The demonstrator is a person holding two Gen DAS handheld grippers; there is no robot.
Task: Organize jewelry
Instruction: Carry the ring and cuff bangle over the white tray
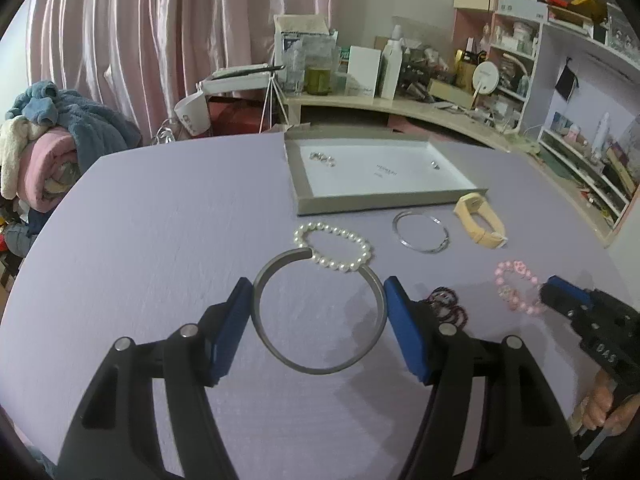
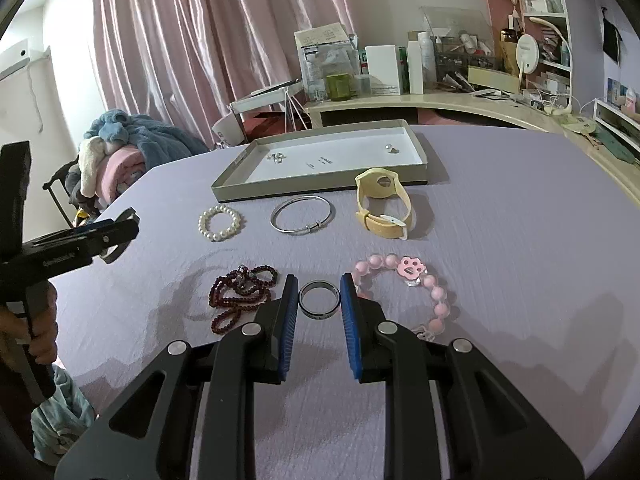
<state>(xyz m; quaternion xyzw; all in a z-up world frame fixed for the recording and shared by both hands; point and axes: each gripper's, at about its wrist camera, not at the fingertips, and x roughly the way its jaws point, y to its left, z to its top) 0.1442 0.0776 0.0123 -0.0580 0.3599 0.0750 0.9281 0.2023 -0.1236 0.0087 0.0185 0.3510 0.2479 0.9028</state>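
Item 1, left gripper [image 1: 318, 298]: sitting nearest the left lens, its blue pads are pressing both sides of a grey cuff [image 1: 320, 316], jaws wide apart yet clamped on it. The cuff's open end is facing the tray [image 1: 304, 184] and one tip is overlapping the pearl bracelet [image 1: 334, 250], which is lying just in front of the tray's left part. The grip looks meant for lifting the cuff toward the tray.

Item 2, red bead strand [image 2: 240, 292]: lying heaped well in front of the tray, left of the right gripper [image 2: 319, 300].

Item 3, right gripper: its jaws are standing slightly apart around a dark ring [image 2: 319, 301], pads just beside the band on each side; whether they are touching it cannot be told, and the ring seems to be resting on the cloth [image 2: 520, 240]. Likely a pick being lined up.

Item 4, silver bangle [image 2: 302, 214]: lying flat just in front of the tray's middle.

Item 5, pink bead bracelet [image 2: 416, 292]: lying right of the ring, touching the right gripper's outer finger.

Item 6, yellow watch [image 2: 384, 208]: standing on edge against the tray's right front corner.

Item 7, tray: already holding small silver pieces [image 2: 277, 157] at left and one [image 2: 390, 148] at right; most jewelry is waiting outside it.
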